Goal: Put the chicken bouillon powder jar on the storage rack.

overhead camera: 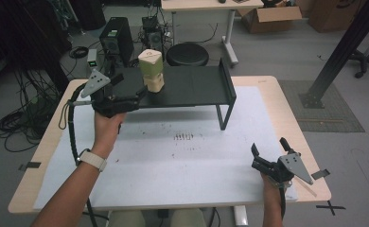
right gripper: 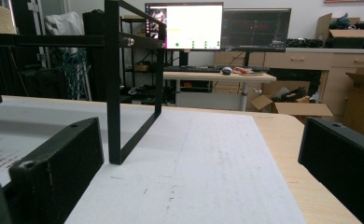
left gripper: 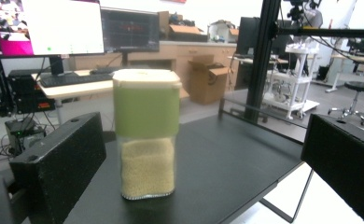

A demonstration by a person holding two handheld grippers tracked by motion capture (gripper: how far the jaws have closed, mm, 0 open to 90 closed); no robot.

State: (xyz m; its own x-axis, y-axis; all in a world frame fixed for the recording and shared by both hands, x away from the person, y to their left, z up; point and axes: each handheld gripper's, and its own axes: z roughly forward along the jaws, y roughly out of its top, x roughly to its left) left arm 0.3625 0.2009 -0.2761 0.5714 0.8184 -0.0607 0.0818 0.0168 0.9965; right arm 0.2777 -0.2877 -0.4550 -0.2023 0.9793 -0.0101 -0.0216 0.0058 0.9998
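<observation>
We find a clear plastic canister with a green band and cream lid [left gripper: 147,133], partly filled with pale grain, standing upright on the flat black metal shelf [overhead camera: 197,87] raised on legs above the white-covered table [overhead camera: 182,175]. We read no brand, label or writing on the canister. The left gripper [overhead camera: 134,97] is level with the shelf, its jaws spread wide; the canister stands just ahead between them, clear of both in the left gripper view. The right gripper [overhead camera: 267,151] rests low near the table's right edge, well apart from the canister, jaws wide and holding nothing.
</observation>
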